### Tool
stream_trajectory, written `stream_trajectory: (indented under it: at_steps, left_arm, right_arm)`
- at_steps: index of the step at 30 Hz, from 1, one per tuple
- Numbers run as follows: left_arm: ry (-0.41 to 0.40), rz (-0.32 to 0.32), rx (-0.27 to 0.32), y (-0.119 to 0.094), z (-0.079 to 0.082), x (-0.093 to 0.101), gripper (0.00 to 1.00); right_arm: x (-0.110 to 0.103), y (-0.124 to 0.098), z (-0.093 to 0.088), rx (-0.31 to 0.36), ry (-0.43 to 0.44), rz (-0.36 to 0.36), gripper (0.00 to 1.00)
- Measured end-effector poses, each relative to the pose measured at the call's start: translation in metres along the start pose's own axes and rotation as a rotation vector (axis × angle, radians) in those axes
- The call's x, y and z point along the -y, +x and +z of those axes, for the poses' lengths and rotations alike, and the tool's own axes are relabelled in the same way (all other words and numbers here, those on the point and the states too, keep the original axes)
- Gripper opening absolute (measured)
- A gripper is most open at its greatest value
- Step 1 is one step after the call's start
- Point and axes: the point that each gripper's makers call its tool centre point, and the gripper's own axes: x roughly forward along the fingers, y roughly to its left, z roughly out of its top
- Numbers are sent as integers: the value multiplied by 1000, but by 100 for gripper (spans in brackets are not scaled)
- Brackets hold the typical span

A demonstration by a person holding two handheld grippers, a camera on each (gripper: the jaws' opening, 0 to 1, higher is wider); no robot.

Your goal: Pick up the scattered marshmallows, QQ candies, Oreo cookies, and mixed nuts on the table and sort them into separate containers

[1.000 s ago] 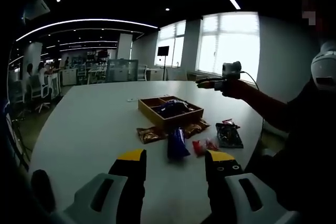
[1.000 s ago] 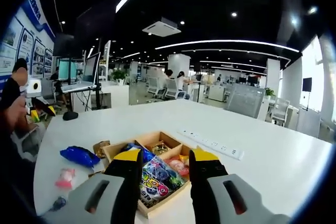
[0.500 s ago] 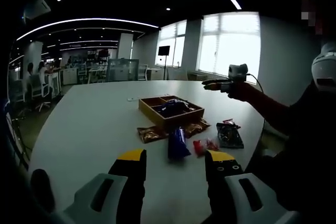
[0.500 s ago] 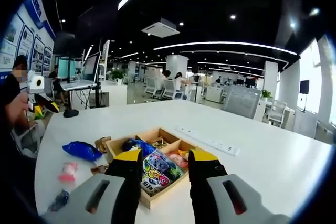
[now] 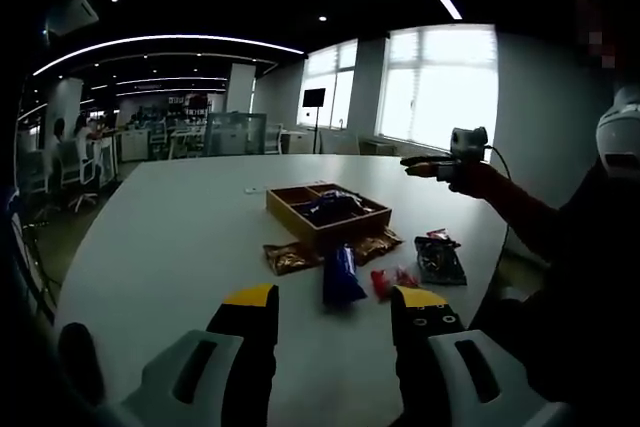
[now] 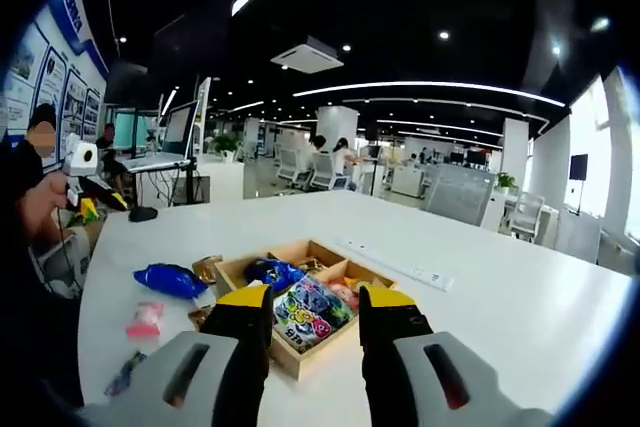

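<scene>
Here wooden tray (image 6: 300, 362) packed with colourful packets; blue packet (image 6: 170, 280) beside; both jaws parted, empty.

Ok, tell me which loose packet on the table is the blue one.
The blue packet lying in front of the wooden tray, between the brown packet and the small red one.

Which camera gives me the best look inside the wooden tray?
The right gripper view: the wooden tray sits close, its compartments and colourful packets readable. In the left gripper view the tray is farther off and dim, its contents mostly a dark blur.
</scene>
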Motion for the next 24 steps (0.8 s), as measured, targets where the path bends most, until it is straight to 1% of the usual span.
stream_trajectory:
  at_steps: [6, 14, 18, 24]
  left_arm:
    - [-2, 0, 1, 0, 0, 0, 50]
    - [-7, 5, 1, 2, 1, -1, 50]
    - [-8, 6, -2, 3, 0, -1, 50]
    - [-6, 4, -6, 7, 2, 0, 50]
  right_arm:
    - [-10, -8, -4, -12, -2, 10, 31]
    - [-23, -20, -1, -2, 0, 25, 31]
    - [-31, -25, -2, -7, -8, 37, 31]
    - [-33, -35, -8, -19, -12, 35, 31]
